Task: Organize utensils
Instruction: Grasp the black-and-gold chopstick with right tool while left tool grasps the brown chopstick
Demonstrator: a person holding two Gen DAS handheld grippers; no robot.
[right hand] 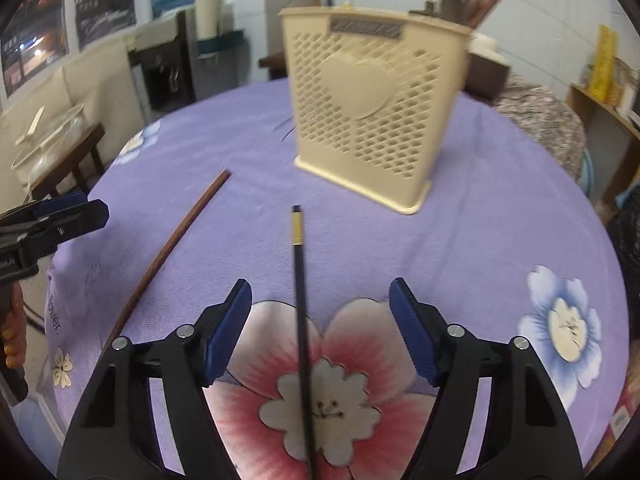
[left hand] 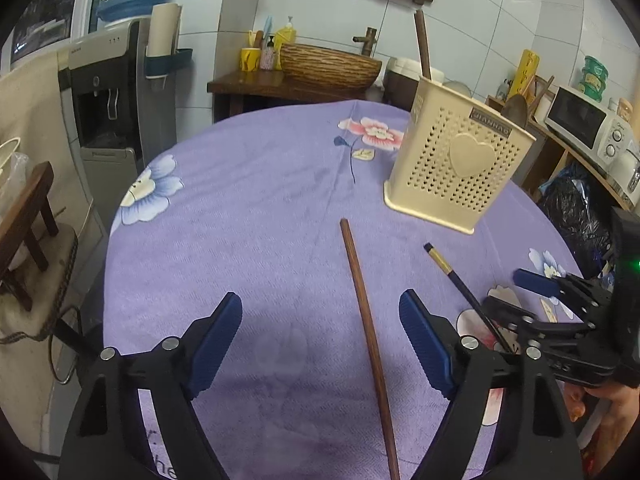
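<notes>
A brown wooden chopstick (left hand: 365,312) lies on the purple flowered tablecloth (left hand: 260,208), between the fingers of my left gripper (left hand: 322,312), which is open and clear of it. A black chopstick with a gold band (right hand: 301,308) lies between the fingers of my right gripper (right hand: 320,300), open as well, pads not touching it. A cream perforated utensil holder with a heart (left hand: 460,160) stands upright beyond both chopsticks, with brown handles sticking out of its top. In the left wrist view the right gripper (left hand: 516,292) is at the right, over the black chopstick (left hand: 452,276). The brown chopstick (right hand: 168,252) and left gripper (right hand: 68,210) appear left in the right wrist view.
The round table's edge curves close on the left and far side. A water dispenser (left hand: 108,92) and a wooden stool (left hand: 28,216) stand to the left. A side table with a woven basin (left hand: 328,64) is behind. Shelves with a microwave (left hand: 584,124) are at the right.
</notes>
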